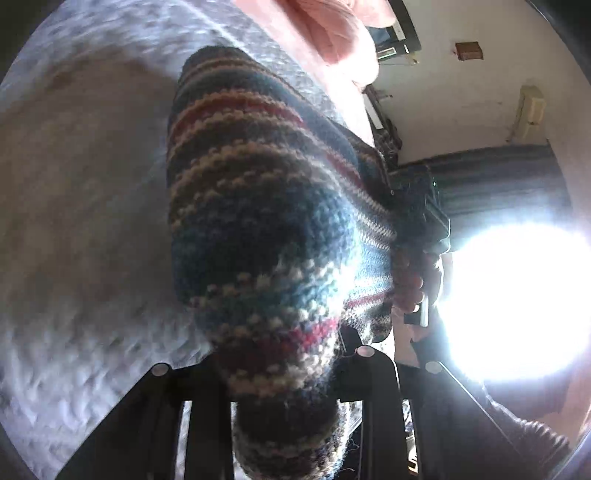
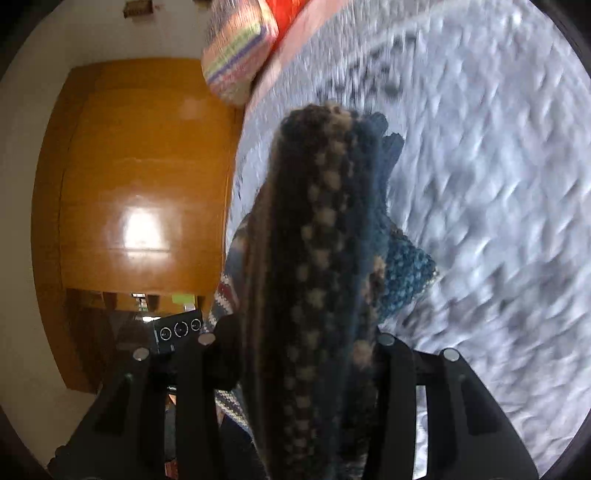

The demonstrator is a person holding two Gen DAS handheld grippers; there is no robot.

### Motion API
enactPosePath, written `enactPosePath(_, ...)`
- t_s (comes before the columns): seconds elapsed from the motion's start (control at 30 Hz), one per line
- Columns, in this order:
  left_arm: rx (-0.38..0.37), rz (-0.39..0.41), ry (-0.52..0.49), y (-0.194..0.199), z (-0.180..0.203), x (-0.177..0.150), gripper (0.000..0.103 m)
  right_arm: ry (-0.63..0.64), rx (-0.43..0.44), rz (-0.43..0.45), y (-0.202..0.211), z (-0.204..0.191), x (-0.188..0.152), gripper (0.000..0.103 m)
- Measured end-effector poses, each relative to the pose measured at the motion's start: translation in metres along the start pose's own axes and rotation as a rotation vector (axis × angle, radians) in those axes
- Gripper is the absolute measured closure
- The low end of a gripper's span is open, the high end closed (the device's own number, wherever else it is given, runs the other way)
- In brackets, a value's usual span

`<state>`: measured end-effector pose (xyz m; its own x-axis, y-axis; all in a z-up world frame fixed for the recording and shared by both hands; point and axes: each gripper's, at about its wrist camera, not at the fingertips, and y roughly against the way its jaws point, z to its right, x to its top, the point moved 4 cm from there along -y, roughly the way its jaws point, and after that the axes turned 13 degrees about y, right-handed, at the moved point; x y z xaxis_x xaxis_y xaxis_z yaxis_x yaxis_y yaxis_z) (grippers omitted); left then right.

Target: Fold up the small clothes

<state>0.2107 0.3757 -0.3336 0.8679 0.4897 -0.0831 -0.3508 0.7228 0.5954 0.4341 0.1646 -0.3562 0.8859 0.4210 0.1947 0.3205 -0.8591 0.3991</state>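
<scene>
A small knitted garment [image 1: 266,221] in dark blue, cream and red stripes hangs in the air between both grippers, above a pale textured bedspread [image 1: 74,221]. My left gripper [image 1: 284,373] is shut on one edge of it; the knit bulges out from between the black fingers [image 1: 373,373]. In the right wrist view the same knitted garment [image 2: 325,258] stands as a thick bunched fold, and my right gripper [image 2: 295,354] is shut on it. The other gripper and a hand [image 1: 413,280] show at the garment's far end in the left wrist view.
A pink cloth [image 1: 332,33] lies at the far side of the bedspread [image 2: 480,184]. A striped folded item [image 2: 236,55] sits by a red one near the bed's edge. A wooden cabinet [image 2: 140,177] stands left. Bright window glare [image 1: 517,295] washes out the right.
</scene>
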Motion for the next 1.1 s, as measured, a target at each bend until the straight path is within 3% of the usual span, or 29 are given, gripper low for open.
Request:
enactPosePath(0.2, 0.011, -0.010, 0.098, -0.011, -0.051, -0.004, 0.072, -0.040, -0.023, -0.070, -0.046, 0.016, -0.024, 0.060)
enactPosePath(0.33, 0.031, 0.020, 0.139, -0.023, -0.055, 0.000, 0.053, -0.066, -0.096, -0.042, -0.047, 0.027, -0.028, 0.032)
enactPosePath(0.4, 0.096, 0.054, 0.118, -0.015, -0.050, -0.002, 0.038, -0.058, -0.135, -0.029, -0.038, 0.023, -0.029, 0.020)
enactPosePath(0.43, 0.175, 0.106, 0.094, 0.000, -0.046, -0.001, 0.035, -0.045, -0.162, -0.013, -0.033, 0.018, -0.033, 0.013)
enactPosePath(0.5, 0.289, 0.215, 0.024, 0.028, -0.034, -0.008, 0.032, -0.015, -0.208, 0.053, -0.007, 0.006, -0.038, 0.013)
enactPosePath(0.53, 0.341, 0.299, -0.068, 0.044, -0.016, -0.018, 0.032, -0.001, -0.237, 0.086, 0.004, 0.002, -0.040, 0.015)
enactPosePath(0.6, 0.315, 0.327, -0.174, 0.050, 0.002, -0.032, 0.032, 0.043, -0.288, 0.157, 0.024, -0.012, -0.045, 0.028)
enactPosePath(0.7, 0.120, 0.221, -0.206, 0.031, 0.031, -0.054, 0.033, 0.081, -0.305, 0.168, 0.025, -0.023, -0.057, 0.056)
enactPosePath(0.77, 0.066, 0.145, -0.186, 0.003, 0.030, -0.055, 0.038, 0.095, -0.359, 0.130, 0.013, -0.020, -0.061, 0.091)
enactPosePath(0.93, 0.112, 0.056, -0.023, -0.036, -0.010, -0.043, 0.047, 0.205, -0.424, 0.215, 0.020, -0.041, -0.062, 0.093)
enactPosePath(1.03, 0.101, 0.030, 0.040, -0.042, -0.020, -0.033, 0.051, 0.150, -0.502, 0.143, -0.002, -0.007, -0.055, 0.092)
enactPosePath(1.1, 0.097, -0.005, 0.050, -0.039, -0.013, -0.032, 0.051, 0.136, -0.506, 0.131, -0.007, 0.001, -0.057, 0.090)
